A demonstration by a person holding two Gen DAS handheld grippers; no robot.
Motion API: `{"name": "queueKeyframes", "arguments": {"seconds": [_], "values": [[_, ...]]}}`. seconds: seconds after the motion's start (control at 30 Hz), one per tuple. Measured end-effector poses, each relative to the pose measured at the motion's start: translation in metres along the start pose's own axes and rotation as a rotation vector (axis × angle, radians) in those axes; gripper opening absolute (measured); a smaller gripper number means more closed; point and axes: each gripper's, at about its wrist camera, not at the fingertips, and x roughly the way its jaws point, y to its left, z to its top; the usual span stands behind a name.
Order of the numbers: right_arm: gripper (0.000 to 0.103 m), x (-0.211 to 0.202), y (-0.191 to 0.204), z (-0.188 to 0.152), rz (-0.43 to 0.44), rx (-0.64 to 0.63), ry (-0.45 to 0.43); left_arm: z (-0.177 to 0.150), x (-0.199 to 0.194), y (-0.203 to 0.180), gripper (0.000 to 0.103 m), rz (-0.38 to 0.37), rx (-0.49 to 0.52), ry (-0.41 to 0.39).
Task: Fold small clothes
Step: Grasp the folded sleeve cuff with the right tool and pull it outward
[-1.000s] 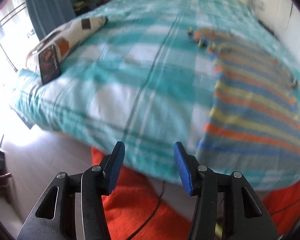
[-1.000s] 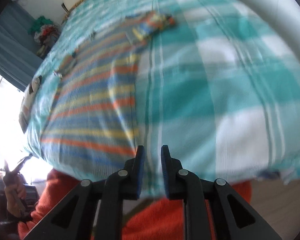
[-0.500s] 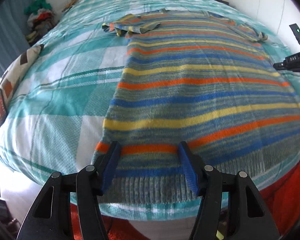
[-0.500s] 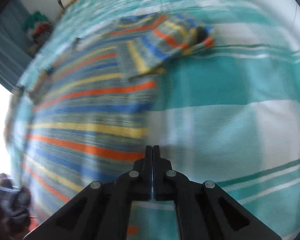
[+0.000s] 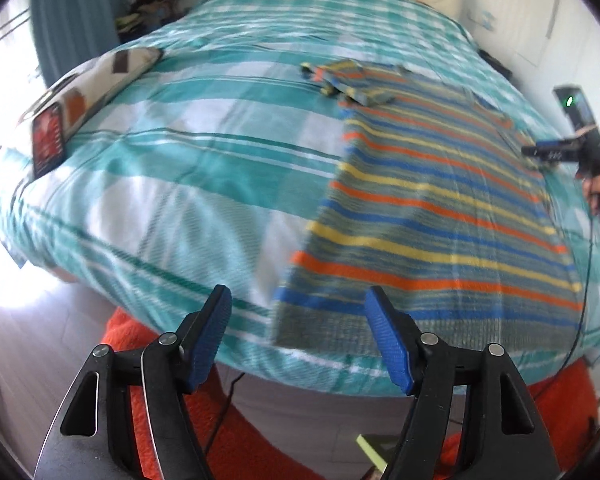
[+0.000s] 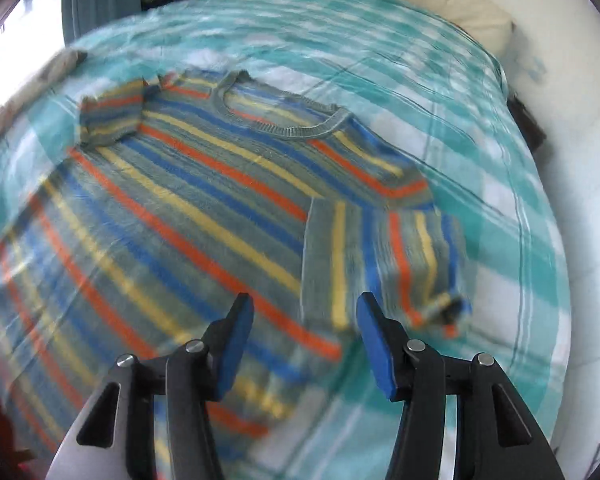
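Left wrist view: at far left a patterned pillow [image 5: 100,76] rests on the teal checked bedspread [image 5: 188,184]. The left gripper [image 5: 298,322] hangs over the near bed edge, jaws spread wide and holding nothing, close to the hem corner of the striped sweater [image 5: 440,216], which lies flat on the right side of the bed. In the right wrist view, the right gripper [image 6: 305,334] is also wide apart and empty, near the folded-in right sleeve [image 6: 384,260].
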Motion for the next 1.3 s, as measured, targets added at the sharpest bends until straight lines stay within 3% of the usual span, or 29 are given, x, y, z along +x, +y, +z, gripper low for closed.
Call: {"name": "queueKeyframes", "arguments": {"seconds": [0.07,0.1,0.13,0.17,0.27,0.37,0.43,0.5,0.6,0.87,1.03,1.13,1.2,1.3], "values": [[0.053,0.029,0.0,0.003,-0.04,0.025,0.048,-0.001,-0.003,0.015,0.075,0.023,-0.046,-0.002],[0.048,0.041,-0.006,0.0,-0.019,0.06,0.093,-0.003,-0.004,0.023,0.075,0.037,-0.067,0.004],[0.037,0.045,-0.016,-0.003,0.019,0.116,0.106,-0.005,-0.004,0.03,0.075,0.046,-0.084,0.012],[0.002,0.039,-0.022,-0.004,0.011,0.152,0.095,-0.007,-0.004,0.036,0.075,0.049,-0.102,0.019],[0.004,-0.001,-0.087,-0.023,0.016,0.381,-0.004,-0.014,-0.004,0.053,0.075,0.035,-0.174,0.032],[0.004,-0.038,-0.175,-0.08,-0.02,0.674,-0.063,-0.015,-0.001,0.059,0.075,0.022,-0.205,0.047],[0.004,-0.05,-0.222,-0.127,-0.031,0.837,-0.053,-0.013,0.002,0.055,0.075,0.016,-0.194,0.051],[0.004,-0.053,-0.25,-0.17,-0.036,0.924,-0.012,-0.011,0.007,0.048,0.075,-0.006,-0.18,0.062],[0.004,-0.05,-0.254,-0.205,0.055,1.023,-0.02,-0.007,0.012,0.03,0.075,-0.038,-0.146,0.08],[0.003,-0.019,-0.241,-0.231,0.038,1.094,0.027,-0.01,-0.001,-0.001,0.075,-0.022,-0.026,0.07],[0.004,-0.018,-0.246,-0.237,0.072,1.086,0.038,-0.017,-0.007,0.019,0.075,0.016,-0.065,0.079],[0.005,-0.034,-0.25,-0.241,-0.04,1.043,0.069,-0.018,-0.01,0.035,0.075,0.037,-0.111,0.075],[0.009,-0.051,-0.249,-0.235,-0.079,0.99,0.039,-0.017,-0.009,0.042,0.075,0.043,-0.132,0.076],[0.009,-0.069,-0.236,-0.213,-0.03,0.878,-0.049,-0.009,-0.003,0.041,0.075,0.035,-0.12,0.075]]}}
